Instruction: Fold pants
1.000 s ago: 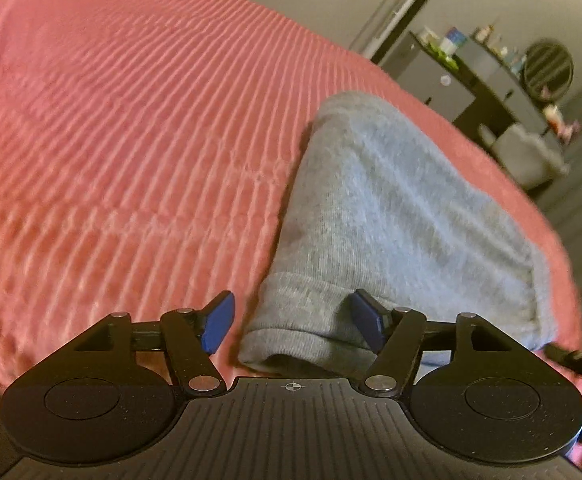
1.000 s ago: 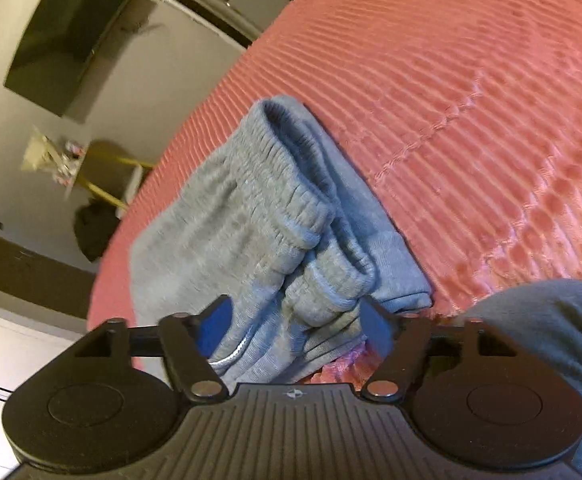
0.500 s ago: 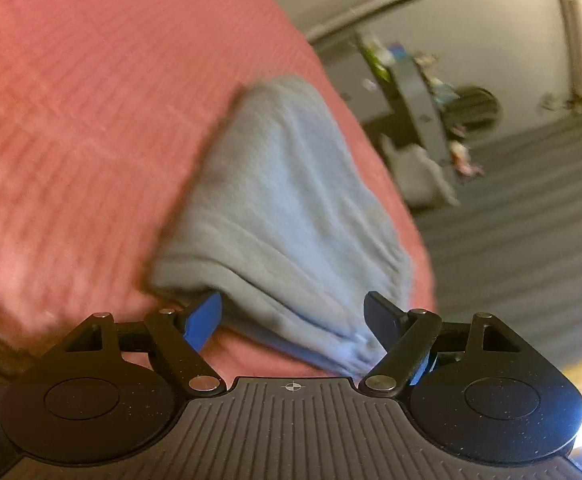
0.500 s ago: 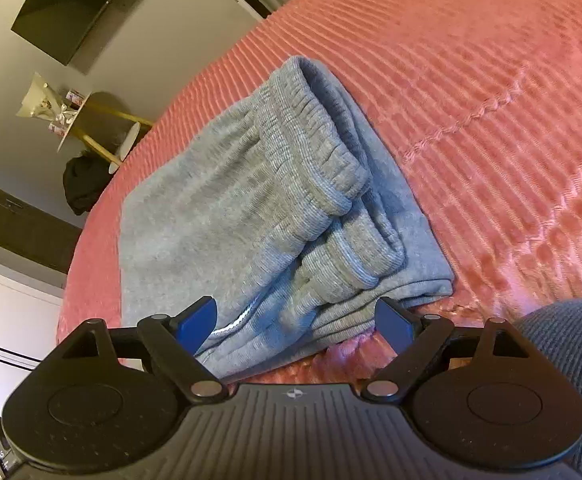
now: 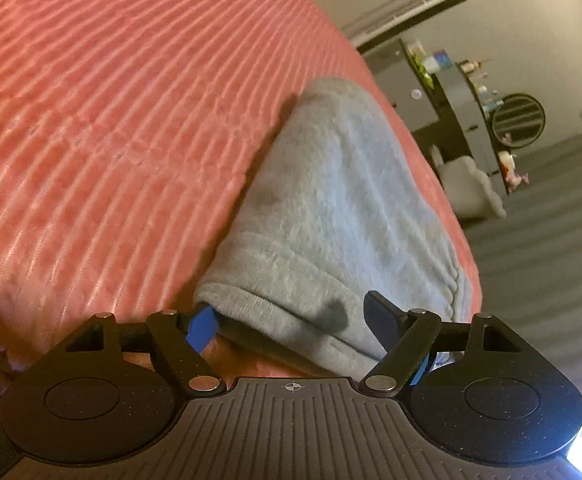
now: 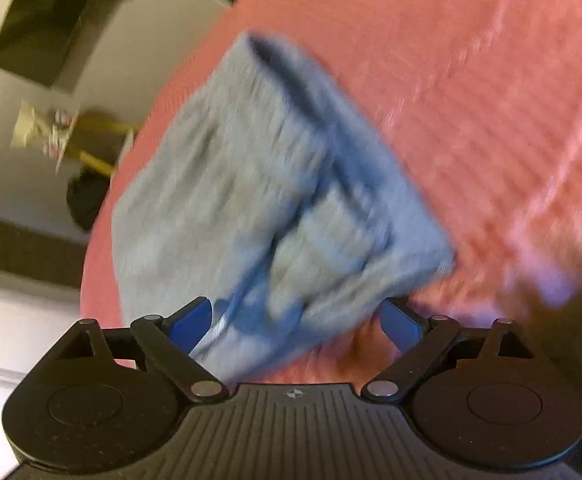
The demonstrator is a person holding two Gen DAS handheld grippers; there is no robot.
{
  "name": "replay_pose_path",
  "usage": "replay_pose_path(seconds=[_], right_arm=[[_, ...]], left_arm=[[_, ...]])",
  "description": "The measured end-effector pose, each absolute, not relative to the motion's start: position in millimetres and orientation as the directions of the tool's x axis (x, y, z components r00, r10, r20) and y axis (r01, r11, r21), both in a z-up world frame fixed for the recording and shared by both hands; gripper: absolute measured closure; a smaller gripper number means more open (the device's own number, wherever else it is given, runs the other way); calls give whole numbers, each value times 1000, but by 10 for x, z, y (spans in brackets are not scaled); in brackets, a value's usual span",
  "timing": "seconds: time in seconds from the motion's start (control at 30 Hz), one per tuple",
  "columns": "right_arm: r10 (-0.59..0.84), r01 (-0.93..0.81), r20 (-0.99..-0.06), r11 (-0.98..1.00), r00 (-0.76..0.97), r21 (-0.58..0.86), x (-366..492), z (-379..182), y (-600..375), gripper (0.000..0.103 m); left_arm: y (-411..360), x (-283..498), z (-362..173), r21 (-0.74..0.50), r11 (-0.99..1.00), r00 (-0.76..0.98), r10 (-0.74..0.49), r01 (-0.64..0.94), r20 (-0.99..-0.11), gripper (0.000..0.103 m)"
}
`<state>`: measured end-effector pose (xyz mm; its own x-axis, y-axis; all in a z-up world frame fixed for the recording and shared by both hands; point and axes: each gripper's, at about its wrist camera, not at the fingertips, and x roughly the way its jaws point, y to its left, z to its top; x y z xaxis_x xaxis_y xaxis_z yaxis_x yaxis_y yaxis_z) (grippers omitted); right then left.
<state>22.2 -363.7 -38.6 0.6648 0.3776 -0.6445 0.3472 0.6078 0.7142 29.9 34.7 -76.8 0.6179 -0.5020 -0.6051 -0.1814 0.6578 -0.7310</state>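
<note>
Lying folded on the ribbed pink bedspread, grey knit sweatpants sit just ahead of both released tools, left gripper and right gripper, jaws just widened, gripping nothing.

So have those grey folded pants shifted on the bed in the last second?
Cannot tell. The grey pants hug the same edge of the pink ribbed bedspread as before, but both cameras moved and the right view is blurred.

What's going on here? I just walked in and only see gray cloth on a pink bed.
A person is folding gray sweatpants on the pink bedspread, with tongs in each hand. The pants already lie in a compact bundle. Both the left tongs and the right tongs are open over its near edge, having just been widening, gripping nothing. The right view is blurred.
</note>
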Motion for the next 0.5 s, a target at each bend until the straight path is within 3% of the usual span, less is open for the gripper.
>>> replay_pose_path(seconds=[0.1,0.17,0.37,0.43,0.5], right_arm=[[395,369,-537,427,745,826,97,-499,-3887,12],[394,359,-512,400,763,843,63,-525,-3916,12],[369,366,-618,558,694,745,191,-499,-3701,12],[327,387,-650,593,685,706,179,-424,-3667,23],[316,390,-679,628,663,673,153,-308,-3702,26]], left_arm=[[314,297,-737,-705,687,619,-479,-177,-622,25],[301,272,-730,-688,707,620,-469,-164,-629,25],[223,184,-660,-629,764,623,-426,-141,-657,25],[258,133,-605,-638,758,633,-429,-136,-645,26],[334,55,-522,-673,730,645,-458,-119,-611,25]])
